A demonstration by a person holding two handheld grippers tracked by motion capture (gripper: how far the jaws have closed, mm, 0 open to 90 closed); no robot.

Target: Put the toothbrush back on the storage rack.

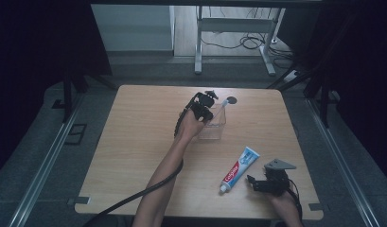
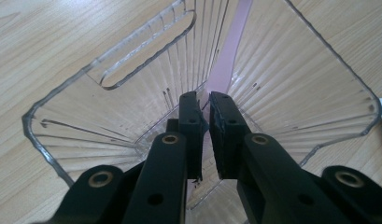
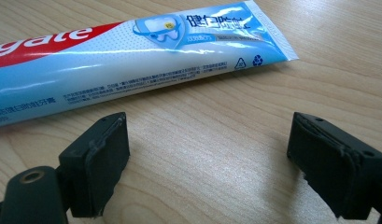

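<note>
One toothbrush (image 2: 230,56) (pinched), clear cup (image 2: 109,74).

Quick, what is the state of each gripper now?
Left gripper: shut on the pink toothbrush inside the clear cup.
Right gripper: open, holding nothing, beside the toothpaste tube.

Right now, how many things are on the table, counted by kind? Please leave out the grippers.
Clear plastic cup: 1
Pale pink toothbrush, standing in the cup: 1
Toothpaste tube: 1
Small dark round disc: 1
Total: 4
</note>
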